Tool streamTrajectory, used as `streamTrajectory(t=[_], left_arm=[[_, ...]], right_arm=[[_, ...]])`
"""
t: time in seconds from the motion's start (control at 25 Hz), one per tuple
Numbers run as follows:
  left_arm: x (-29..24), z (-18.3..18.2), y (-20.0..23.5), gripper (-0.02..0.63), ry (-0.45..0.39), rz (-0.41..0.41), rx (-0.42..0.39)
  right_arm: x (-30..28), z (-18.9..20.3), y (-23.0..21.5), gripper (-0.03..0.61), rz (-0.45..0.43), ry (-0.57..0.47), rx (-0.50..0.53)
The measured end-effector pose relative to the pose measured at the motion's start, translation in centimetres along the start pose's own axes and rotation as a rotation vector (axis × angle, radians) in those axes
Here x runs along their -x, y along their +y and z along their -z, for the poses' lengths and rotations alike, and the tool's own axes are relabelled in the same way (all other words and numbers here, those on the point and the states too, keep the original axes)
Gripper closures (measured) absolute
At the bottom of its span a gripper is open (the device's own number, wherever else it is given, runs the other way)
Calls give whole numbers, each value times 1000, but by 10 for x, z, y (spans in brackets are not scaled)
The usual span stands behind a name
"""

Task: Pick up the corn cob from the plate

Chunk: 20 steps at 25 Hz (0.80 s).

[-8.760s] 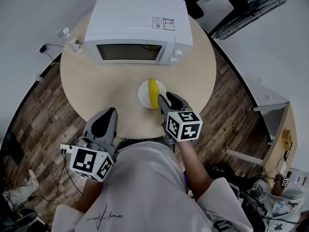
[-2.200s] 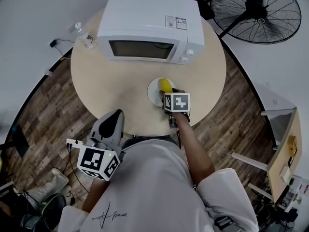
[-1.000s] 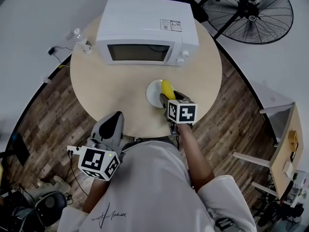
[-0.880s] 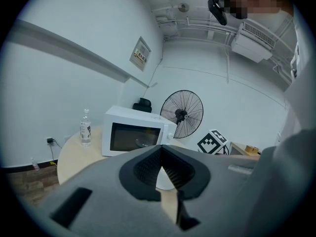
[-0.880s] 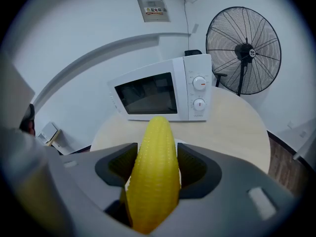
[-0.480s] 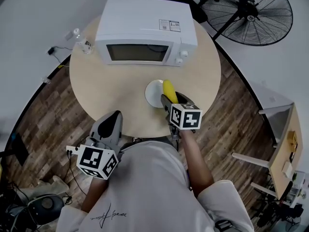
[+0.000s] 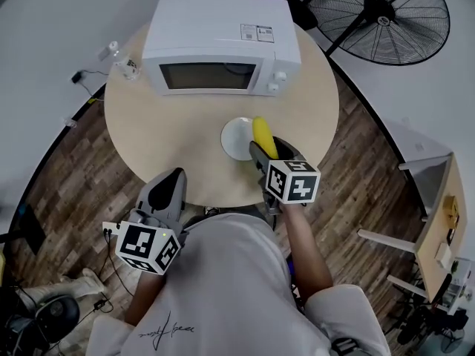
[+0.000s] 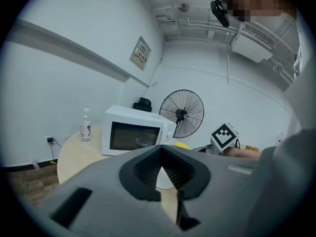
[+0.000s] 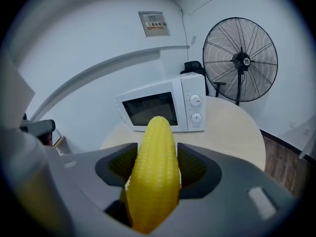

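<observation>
Clamped tight in the right gripper (image 7: 272,151): the corn cob (image 7: 262,133), over the edge of the white plate (image 7: 233,138) on the round table (image 7: 156,128). Straight ahead, a microwave (image 7: 215,43), with a bottle (image 7: 122,61) beside it. At the near table edge, the left gripper (image 7: 172,180), jaws together.

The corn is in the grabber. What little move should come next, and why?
Probably lift the right gripper a little, straight up. Its jaws are shut on the corn cob from both sides, but the cob's tip hangs over the plate rim, and the microwave stands just beyond.
</observation>
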<state>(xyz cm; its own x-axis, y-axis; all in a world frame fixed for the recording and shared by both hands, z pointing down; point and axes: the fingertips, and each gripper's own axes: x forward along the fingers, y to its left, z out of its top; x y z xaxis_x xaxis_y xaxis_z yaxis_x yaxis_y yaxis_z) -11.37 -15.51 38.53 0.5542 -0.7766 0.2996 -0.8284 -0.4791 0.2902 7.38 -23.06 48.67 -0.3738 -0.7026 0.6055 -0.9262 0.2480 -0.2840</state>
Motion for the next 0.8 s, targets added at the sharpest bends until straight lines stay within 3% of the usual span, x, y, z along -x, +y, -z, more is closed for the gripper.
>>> streamTrajectory(t=[0.8], left_arm=[[-1,5,9,622,2,-18,36]], right_arm=[[41,-13,6,311,-4,-87,11]])
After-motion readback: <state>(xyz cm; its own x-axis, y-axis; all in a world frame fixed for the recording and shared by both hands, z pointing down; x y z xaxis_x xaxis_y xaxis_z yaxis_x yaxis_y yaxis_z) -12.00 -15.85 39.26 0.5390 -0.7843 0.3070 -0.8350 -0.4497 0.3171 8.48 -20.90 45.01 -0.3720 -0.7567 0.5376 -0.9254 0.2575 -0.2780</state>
